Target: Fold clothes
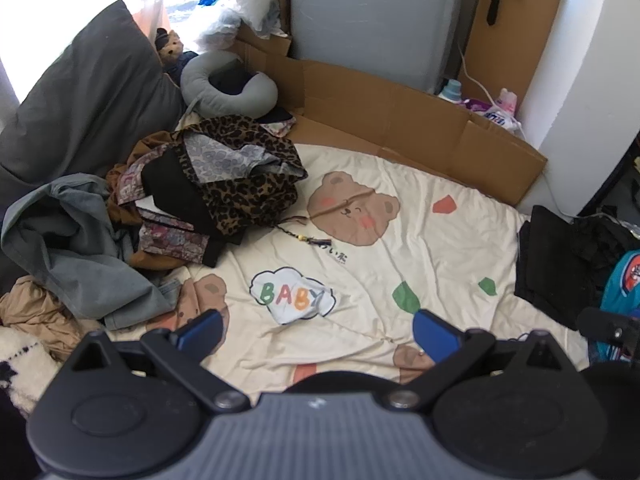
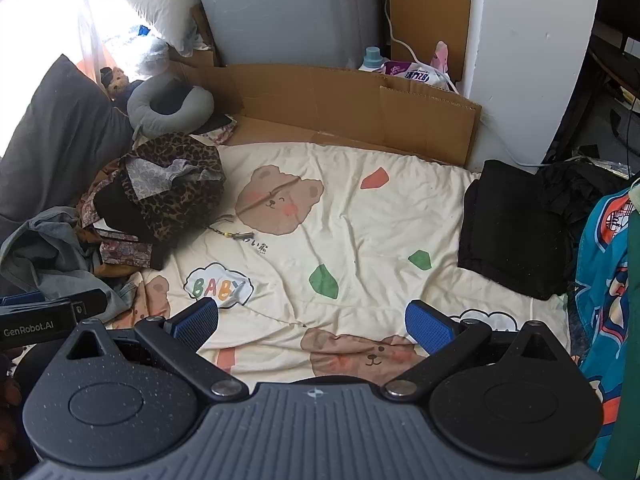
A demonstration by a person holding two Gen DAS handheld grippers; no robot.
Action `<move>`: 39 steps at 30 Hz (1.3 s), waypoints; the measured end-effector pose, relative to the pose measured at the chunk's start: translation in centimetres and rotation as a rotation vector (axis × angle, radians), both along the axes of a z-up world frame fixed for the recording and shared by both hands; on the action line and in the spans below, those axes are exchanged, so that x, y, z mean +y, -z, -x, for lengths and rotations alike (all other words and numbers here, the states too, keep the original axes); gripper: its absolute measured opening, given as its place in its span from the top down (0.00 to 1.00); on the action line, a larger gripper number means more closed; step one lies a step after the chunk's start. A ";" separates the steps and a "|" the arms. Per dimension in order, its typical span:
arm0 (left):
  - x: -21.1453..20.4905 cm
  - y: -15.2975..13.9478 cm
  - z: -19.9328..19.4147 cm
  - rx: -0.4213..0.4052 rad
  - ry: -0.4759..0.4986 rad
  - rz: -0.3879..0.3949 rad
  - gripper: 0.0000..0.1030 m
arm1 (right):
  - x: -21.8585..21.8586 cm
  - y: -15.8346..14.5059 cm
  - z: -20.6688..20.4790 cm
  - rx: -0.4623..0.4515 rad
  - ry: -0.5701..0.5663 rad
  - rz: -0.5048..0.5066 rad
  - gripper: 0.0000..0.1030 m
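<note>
Your unfolded clothes heap [image 1: 192, 184] lies at ten o'clock from both tools, on the cream bear-print quilt [image 1: 400, 248], stretching from the leopard-print piece [image 1: 244, 184] down toward eight o'clock, where the grey garment [image 1: 72, 240] trails. Your left gripper [image 1: 316, 334] is nearer; it is released, jaws wide, nothing between them. The right gripper [image 2: 312, 326] is likewise released and bare. A black folded stack [image 2: 516, 232] sits at two o'clock. How many garments the heap holds you cannot tell; its left edge is cut off.
</note>
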State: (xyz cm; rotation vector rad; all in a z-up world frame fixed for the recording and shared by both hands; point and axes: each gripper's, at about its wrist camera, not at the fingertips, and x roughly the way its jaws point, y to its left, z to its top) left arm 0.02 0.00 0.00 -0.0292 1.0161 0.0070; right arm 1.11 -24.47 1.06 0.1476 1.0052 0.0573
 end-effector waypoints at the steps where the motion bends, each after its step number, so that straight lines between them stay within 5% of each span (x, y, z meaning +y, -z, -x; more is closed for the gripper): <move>1: 0.0 0.0 0.0 0.001 0.001 -0.001 0.01 | 0.0 0.0 0.0 0.000 0.001 0.000 0.00; 39: -0.2 0.0 -0.1 -0.002 -0.016 -0.002 0.01 | -0.5 0.3 0.0 -0.007 0.021 -0.020 0.00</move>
